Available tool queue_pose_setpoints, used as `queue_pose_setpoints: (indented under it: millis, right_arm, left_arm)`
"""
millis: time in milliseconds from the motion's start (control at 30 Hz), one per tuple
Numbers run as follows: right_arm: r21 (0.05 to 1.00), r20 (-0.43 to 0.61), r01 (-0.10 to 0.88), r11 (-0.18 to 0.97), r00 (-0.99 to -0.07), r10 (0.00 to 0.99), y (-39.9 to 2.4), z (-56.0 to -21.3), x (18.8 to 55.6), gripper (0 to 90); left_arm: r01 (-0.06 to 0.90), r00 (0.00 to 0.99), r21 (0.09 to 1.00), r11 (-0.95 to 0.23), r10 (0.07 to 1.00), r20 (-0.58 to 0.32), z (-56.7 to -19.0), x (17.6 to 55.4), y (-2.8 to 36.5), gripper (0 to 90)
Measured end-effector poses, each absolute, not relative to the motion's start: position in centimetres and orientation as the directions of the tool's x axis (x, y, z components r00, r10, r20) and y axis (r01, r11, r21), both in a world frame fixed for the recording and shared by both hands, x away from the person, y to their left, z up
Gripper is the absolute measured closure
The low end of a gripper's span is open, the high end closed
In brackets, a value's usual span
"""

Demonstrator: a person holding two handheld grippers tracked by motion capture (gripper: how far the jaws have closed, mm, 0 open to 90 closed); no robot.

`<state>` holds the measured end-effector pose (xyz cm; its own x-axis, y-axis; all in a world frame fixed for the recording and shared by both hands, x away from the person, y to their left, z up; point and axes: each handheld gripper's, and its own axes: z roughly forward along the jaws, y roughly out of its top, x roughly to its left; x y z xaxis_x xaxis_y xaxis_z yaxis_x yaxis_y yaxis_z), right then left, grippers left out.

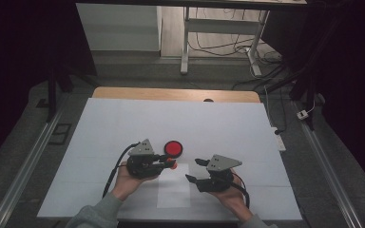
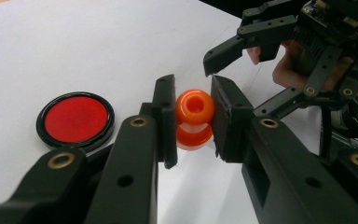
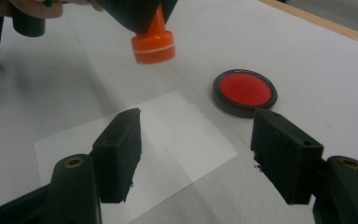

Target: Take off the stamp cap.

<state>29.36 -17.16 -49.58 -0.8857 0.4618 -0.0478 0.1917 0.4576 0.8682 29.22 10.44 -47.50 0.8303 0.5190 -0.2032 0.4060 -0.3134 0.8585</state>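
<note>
A white table (image 1: 123, 123) carries a sheet of paper (image 1: 175, 187) and, beyond it, a red ink pad (image 1: 173, 148). The left gripper (image 2: 194, 119) has its jaws clamped on an orange stamp (image 2: 194, 116), held by its knob above the table with the paper below. The right gripper (image 3: 196, 144) hovers over the paper, jaws wide apart and empty.

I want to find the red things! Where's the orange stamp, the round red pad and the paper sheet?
orange stamp (image 2: 194, 106): left gripper view, its knob top.
round red pad (image 3: 244, 89): right gripper view, red middle.
paper sheet (image 3: 177, 135): right gripper view, bare middle.
</note>
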Motion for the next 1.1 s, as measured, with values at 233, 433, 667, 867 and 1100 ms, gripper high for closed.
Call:
queue_pose_setpoints:
  millis: [233,433,667,867,1100]
  right_arm:
    - [0.866,-0.055,0.174,0.468,-0.898,0.437,-15.9,-49.7,29.3,33.3]
    - [0.863,-0.071,0.157,0.481,-0.904,0.422,-15.1,-49.5,29.3,33.4]
    - [0.858,-0.070,0.155,0.489,-0.908,0.412,-14.4,-49.5,29.3,33.5]
    - [0.854,-0.079,0.146,0.499,-0.912,0.402,-13.9,-49.5,29.4,33.5]
    - [0.852,-0.081,0.143,0.504,-0.914,0.397,-13.3,-49.5,29.4,33.7]
  left_arm:
    - [0.406,0.832,0.857,-0.316,0.515,-0.204,-47.6,29.2,10.1,72.0]
    - [0.407,0.831,0.857,-0.316,0.518,-0.204,-47.6,29.2,10.1,72.0]
    - [0.406,0.832,0.858,-0.315,0.516,-0.204,-47.6,29.1,10.1,72.0]
    - [0.408,0.832,0.856,-0.317,0.515,-0.206,-47.7,29.2,10.0,72.0]
    - [0.407,0.832,0.858,-0.314,0.516,-0.205,-47.6,29.2,10.1,72.0]
